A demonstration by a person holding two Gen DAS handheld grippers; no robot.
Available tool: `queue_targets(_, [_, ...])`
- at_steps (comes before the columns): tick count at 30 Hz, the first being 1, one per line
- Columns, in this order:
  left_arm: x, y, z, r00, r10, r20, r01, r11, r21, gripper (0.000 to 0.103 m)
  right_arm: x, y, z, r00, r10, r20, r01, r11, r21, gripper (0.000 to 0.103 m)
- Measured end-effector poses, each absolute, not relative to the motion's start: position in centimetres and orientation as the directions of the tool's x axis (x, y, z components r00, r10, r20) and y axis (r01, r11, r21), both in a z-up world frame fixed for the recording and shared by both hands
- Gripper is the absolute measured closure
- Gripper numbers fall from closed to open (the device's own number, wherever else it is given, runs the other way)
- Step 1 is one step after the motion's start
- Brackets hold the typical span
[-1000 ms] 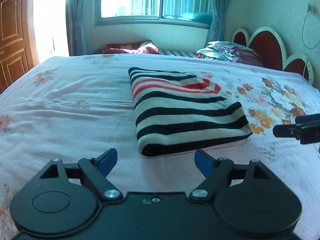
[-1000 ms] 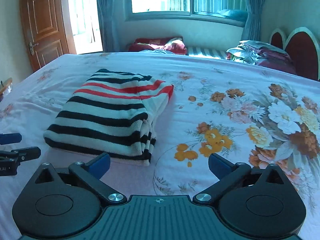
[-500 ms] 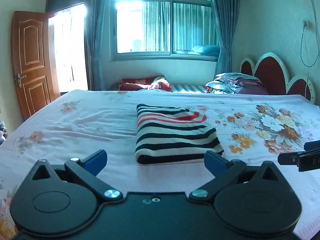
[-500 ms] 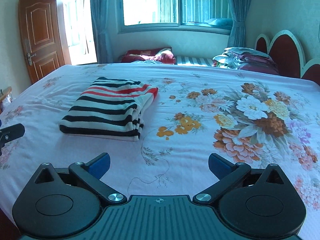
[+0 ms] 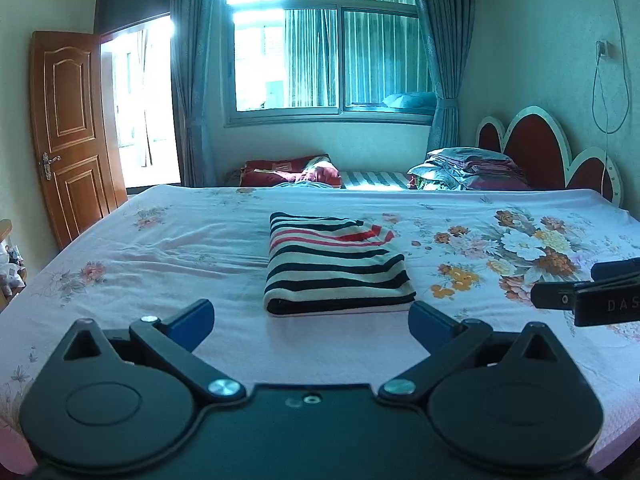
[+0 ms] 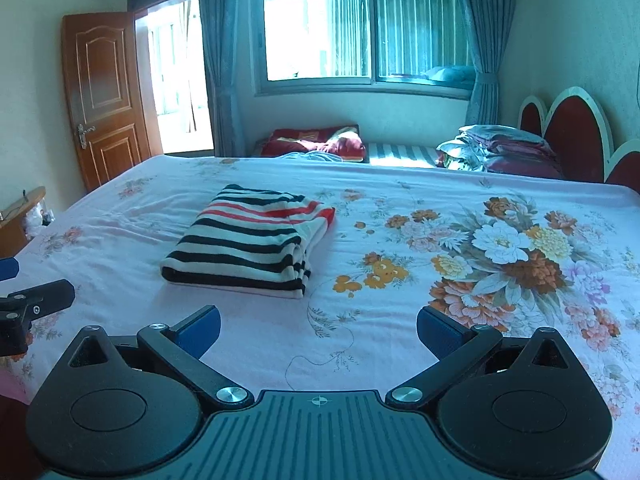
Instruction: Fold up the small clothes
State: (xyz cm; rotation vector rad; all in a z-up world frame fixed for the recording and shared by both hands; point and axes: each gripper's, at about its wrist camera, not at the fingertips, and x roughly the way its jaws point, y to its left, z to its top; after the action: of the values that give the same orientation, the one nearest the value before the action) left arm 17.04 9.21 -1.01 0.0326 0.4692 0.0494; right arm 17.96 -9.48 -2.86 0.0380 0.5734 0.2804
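Note:
A folded striped garment, black, white and red, lies flat on the pink floral bedsheet. It also shows in the right wrist view, left of centre. My left gripper is open and empty, held above the bed's near side, just short of the garment. My right gripper is open and empty, to the right of the garment and apart from it. The right gripper's fingertip shows at the right edge of the left wrist view.
A stack of folded bedding lies by the red headboard at the back right. A red bundle lies under the window. A wooden door stands open at the left. The bed's near edge is below both grippers.
Both grippers have pulled back and risen away from the folded garment, which now looks smaller and farther. The garment has not moved. Both stay open.

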Motion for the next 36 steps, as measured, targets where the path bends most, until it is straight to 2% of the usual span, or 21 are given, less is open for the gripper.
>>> queue_targets(36, [16.6, 8.2, 0.2, 0.905, 0.021, -0.424, -0.007, 0.999, 0.033, 0.0, 16.8, -10.5, -1.6, 0.816, 0.261, -0.516, -0.245, 0.964, 0.101, 0.0])
